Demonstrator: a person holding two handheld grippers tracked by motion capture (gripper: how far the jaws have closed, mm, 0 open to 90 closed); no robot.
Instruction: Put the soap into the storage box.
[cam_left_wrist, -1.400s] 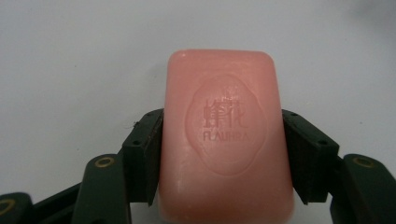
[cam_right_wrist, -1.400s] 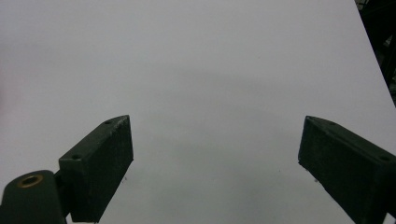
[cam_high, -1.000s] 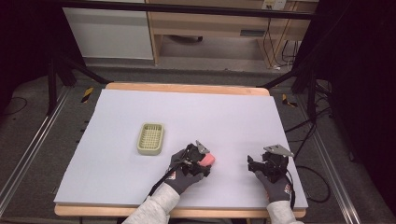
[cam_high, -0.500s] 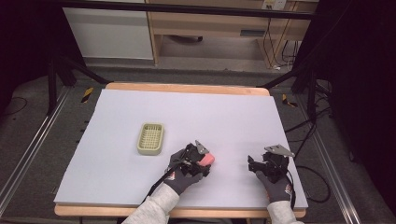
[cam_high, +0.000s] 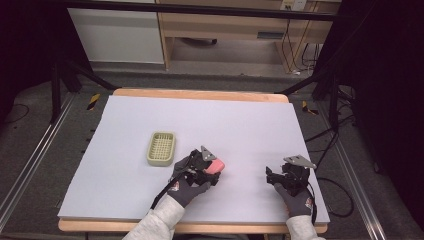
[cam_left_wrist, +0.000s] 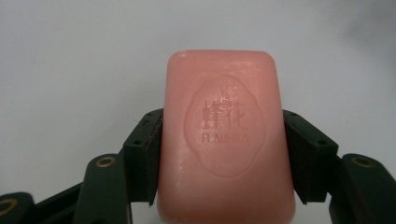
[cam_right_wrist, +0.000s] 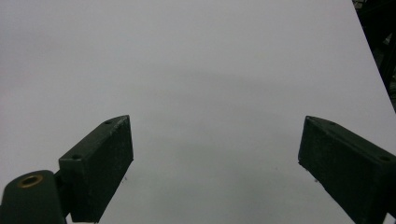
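Observation:
A pink bar of soap with an embossed stamp is held just above the white table sheet, near the front middle. My left gripper is shut on it. In the left gripper view both black pads press the long sides of the soap, with the left gripper clamped around its lower half. A pale green slatted soap dish lies on the sheet a short way to the left of that hand. My right gripper rests low at the front right, open, and the right gripper has bare sheet between its jaws.
The white sheet covers a wooden table whose edge shows at the back. Dark frame legs and cables stand on the floor to both sides. A cabinet and a shelf sit beyond the table.
My left hand has lifted the soap slightly and drifted a little toward the dish. The right hand has stayed where it was.

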